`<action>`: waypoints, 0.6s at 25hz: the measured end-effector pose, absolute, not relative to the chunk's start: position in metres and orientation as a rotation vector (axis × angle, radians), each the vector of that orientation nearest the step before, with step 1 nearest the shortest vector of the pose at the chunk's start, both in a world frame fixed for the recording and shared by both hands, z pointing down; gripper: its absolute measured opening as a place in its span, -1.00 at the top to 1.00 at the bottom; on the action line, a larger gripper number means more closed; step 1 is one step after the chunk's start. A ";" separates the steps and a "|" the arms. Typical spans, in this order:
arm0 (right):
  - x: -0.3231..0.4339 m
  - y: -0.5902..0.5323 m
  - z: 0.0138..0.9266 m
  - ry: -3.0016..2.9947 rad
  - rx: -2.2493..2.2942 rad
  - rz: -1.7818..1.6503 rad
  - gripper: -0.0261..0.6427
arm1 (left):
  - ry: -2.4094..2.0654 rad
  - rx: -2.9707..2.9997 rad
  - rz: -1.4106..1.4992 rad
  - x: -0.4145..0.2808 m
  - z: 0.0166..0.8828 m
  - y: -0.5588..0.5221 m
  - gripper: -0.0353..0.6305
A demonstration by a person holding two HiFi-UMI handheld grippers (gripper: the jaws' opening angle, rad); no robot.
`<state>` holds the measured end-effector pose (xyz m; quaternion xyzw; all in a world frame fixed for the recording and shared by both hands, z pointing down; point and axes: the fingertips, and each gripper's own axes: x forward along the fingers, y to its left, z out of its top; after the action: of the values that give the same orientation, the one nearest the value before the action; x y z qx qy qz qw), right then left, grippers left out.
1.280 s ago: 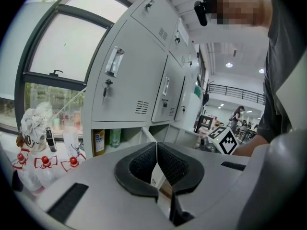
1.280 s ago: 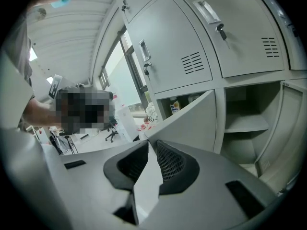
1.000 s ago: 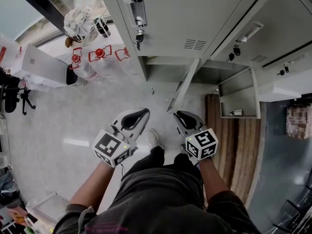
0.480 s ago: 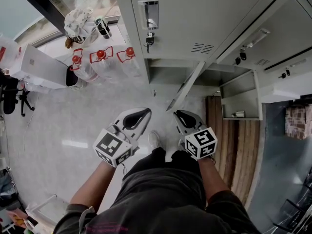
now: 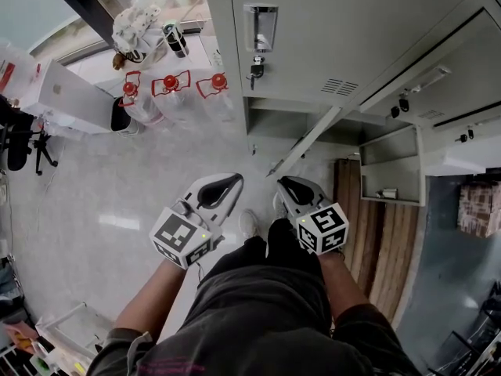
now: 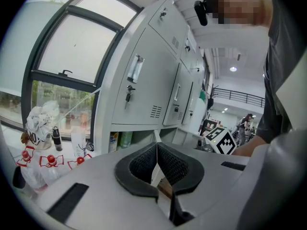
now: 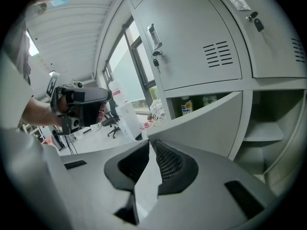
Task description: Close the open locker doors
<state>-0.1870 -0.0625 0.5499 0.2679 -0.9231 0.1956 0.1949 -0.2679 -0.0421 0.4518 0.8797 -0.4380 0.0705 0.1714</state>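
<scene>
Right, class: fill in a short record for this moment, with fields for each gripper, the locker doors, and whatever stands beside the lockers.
left gripper: jaws shut, nothing between them
right gripper: jaws shut, nothing between them, facing the lockers
open lower door: swung out toward the person
second open compartment: further right, a shelf visible inside
upper door: closed, key in its lock
red-capped bottles: standing left of the lockers

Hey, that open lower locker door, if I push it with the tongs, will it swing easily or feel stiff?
The open lower door looks like thin sheet metal, so it will probably swing lightly and may flex or rattle. Its painted face looks smooth, so the shut right tongs might slide along it; pushing square-on seems safer.
</scene>
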 end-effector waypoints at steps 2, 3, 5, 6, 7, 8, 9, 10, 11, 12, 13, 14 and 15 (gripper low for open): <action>-0.192 -0.065 0.550 -2.589 0.722 0.541 0.79 | -1.259 2.487 0.199 -0.271 0.452 -0.043 0.87; -0.194 -0.066 0.550 -2.590 0.709 0.538 0.79 | -1.266 2.481 0.199 -0.272 0.453 -0.044 0.87; -0.198 -0.068 0.550 -2.592 0.686 0.536 0.79 | -1.278 2.468 0.196 -0.275 0.454 -0.046 0.87; -0.199 -0.069 0.550 -2.592 0.676 0.534 0.79 | -1.284 2.463 0.193 -0.276 0.455 -0.048 0.87; -0.200 -0.070 0.550 -2.592 0.665 0.532 0.79 | -1.289 2.458 0.191 -0.277 0.455 -0.049 0.87; -0.202 -0.071 0.550 -2.592 0.654 0.531 0.79 | -1.294 2.454 0.191 -0.278 0.455 -0.050 0.87; -0.203 -0.072 0.551 -2.593 0.644 0.531 0.79 | -1.299 2.450 0.191 -0.278 0.456 -0.051 0.87; -0.204 -0.073 0.551 -2.593 0.634 0.531 0.79 | -1.304 2.446 0.190 -0.279 0.456 -0.052 0.87; -0.206 -0.074 0.551 -2.593 0.626 0.532 0.79 | -1.309 2.442 0.189 -0.280 0.456 -0.054 0.87; -0.207 -0.075 0.552 -2.593 0.617 0.533 0.79 | -1.314 2.439 0.187 -0.281 0.456 -0.056 0.87; -0.208 -0.076 0.552 -2.593 0.608 0.534 0.79 | -1.319 2.436 0.186 -0.282 0.456 -0.057 0.87; -0.209 -0.076 0.552 -2.593 0.599 0.533 0.79 | -1.324 2.432 0.184 -0.283 0.456 -0.059 0.87; -0.210 -0.077 0.553 -2.593 0.591 0.532 0.79 | -1.328 2.429 0.183 -0.284 0.456 -0.060 0.87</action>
<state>-0.2103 -0.0772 0.5527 0.2128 -0.9341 0.1916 0.2132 -0.2836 -0.0601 0.4563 0.8608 -0.4707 0.0648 0.1824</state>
